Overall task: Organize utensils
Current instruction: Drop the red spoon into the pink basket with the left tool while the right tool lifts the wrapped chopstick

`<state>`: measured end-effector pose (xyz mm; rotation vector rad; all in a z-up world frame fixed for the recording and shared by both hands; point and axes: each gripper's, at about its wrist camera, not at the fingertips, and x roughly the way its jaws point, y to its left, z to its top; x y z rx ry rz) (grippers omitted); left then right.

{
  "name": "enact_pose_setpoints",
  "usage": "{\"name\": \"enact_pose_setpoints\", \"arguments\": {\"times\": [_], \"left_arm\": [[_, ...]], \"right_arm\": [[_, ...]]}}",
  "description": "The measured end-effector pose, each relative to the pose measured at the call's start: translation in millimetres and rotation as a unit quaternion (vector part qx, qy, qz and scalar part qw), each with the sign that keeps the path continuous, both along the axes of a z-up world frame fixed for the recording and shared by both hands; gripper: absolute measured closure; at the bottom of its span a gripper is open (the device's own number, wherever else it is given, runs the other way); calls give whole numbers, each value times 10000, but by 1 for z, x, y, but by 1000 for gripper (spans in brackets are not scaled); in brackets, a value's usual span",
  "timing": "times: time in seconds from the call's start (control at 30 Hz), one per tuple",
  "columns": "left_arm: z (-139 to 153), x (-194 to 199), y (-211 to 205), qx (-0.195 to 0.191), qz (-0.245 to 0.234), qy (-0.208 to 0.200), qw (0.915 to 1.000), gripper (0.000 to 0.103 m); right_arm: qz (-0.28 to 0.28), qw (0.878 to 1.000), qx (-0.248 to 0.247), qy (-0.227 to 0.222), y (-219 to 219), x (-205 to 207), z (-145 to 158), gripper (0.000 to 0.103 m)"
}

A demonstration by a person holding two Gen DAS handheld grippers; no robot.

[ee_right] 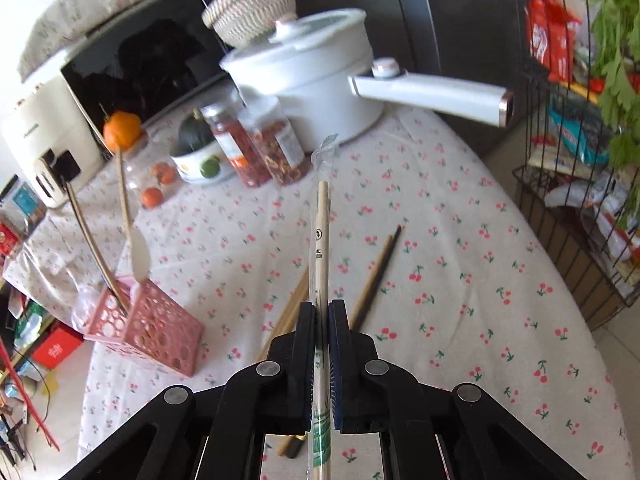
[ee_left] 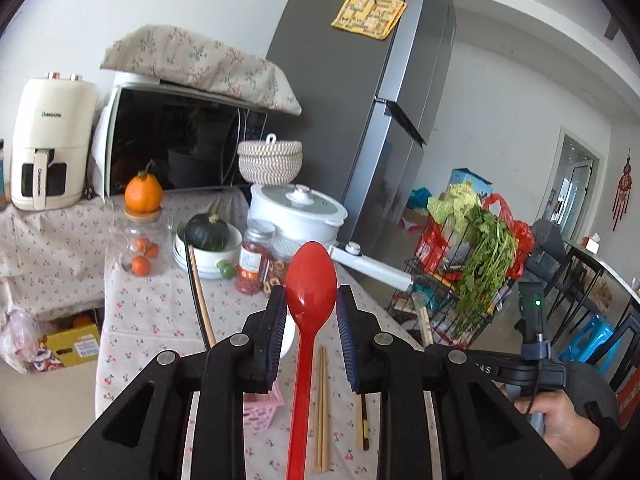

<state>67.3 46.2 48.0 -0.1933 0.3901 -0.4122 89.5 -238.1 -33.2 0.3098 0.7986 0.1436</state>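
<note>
In the left wrist view a red plastic spoon [ee_left: 310,296] stands between the fingers of my left gripper [ee_left: 311,300], bowl up; the jaws stand apart around it and whether they press its handle is hidden. Wooden chopsticks [ee_left: 322,404] lie on the cloth below. In the right wrist view my right gripper [ee_right: 321,312] is shut on wrapped disposable chopsticks [ee_right: 322,232], held above the table. A pink perforated holder [ee_right: 148,324] at left holds chopsticks and a white spoon [ee_right: 138,254]. Loose chopsticks [ee_right: 378,272] lie on the cherry-print tablecloth [ee_right: 460,260].
A white pot [ee_right: 312,76] with a long handle, two jars [ee_right: 256,140], a bowl with a squash [ee_left: 208,240], a glass jar of oranges [ee_left: 140,248], a microwave [ee_left: 180,140] and a fridge [ee_left: 360,120] stand at the back. A wire basket [ee_right: 580,220] of groceries is right of the table.
</note>
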Motion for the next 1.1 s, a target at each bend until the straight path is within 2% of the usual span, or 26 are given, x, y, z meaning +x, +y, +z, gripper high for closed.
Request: {"name": "enact_pose_setpoints", "arguments": {"times": [0.1,0.17,0.33,0.53,0.77,0.83,0.9,1.0,1.07,1.1], "left_arm": [[1,9,-2,85,237,-478,9985,76],[-4,19,-3,88,373,-614,9974,76],[-14,37,-5,232,684,-1012,9922,76],[-28,67,-5,411,975,-1067,9886,76],[-55,78,-6,618,1012,-837,9894,75],[-57,76,-7,605,940,-656,9916,75],[-58,71,-8,654,833,-485,9932,68],[-54,60,-6,654,755,-195,9948,54],[-49,51,0,616,798,59,9949,39],[-46,47,4,586,828,210,9946,36]], "right_arm": [[11,9991,-90,-424,7,-5,16,98],[29,9980,-172,-601,13,-6,21,98],[116,9972,-69,-742,17,-5,24,98],[200,9966,-21,-803,25,1,22,98],[194,9942,-99,-1056,35,2,26,98],[156,9928,-54,-1185,37,0,29,98],[100,9913,27,-1314,40,-1,33,98],[-2,9881,208,-1522,44,-4,41,98],[-61,9855,333,-1663,48,-6,48,98],[-87,9841,373,-1734,50,-8,51,98]]}}
